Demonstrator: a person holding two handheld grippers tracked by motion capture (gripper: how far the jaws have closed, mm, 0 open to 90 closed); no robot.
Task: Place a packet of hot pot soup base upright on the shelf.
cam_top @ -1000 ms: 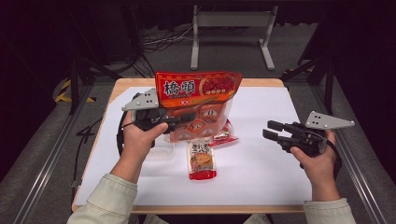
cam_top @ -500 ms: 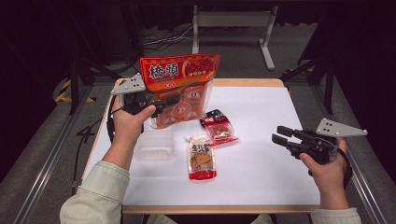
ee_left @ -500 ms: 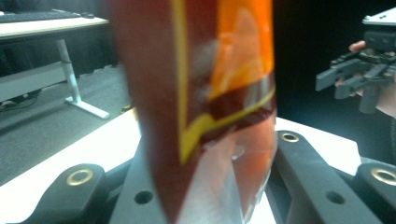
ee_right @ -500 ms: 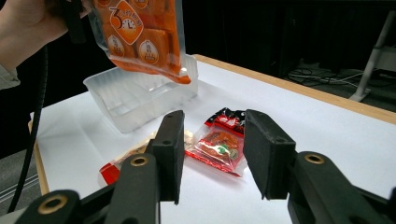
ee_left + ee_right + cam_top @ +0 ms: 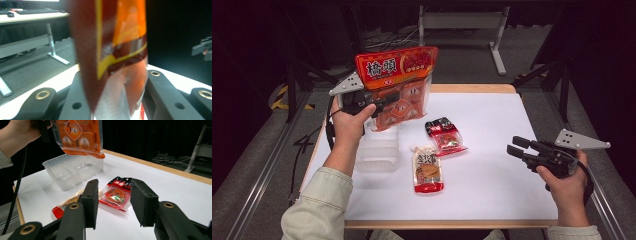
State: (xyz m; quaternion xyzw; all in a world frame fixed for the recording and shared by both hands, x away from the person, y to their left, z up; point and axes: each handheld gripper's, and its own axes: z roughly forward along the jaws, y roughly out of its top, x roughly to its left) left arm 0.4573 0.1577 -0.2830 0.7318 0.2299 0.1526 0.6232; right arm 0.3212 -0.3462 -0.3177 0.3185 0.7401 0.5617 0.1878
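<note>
Tray [image 5: 75,173] compartments show from right hand-held gripper [image 5: 113,202].

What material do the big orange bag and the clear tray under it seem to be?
The big orange bag, held in the left claw, looks like glossy printed plastic film: it shines and has a see-through lower part. The clear tray looks like thin, rigid, translucent plastic, probably moulded, with dividers inside.
</note>
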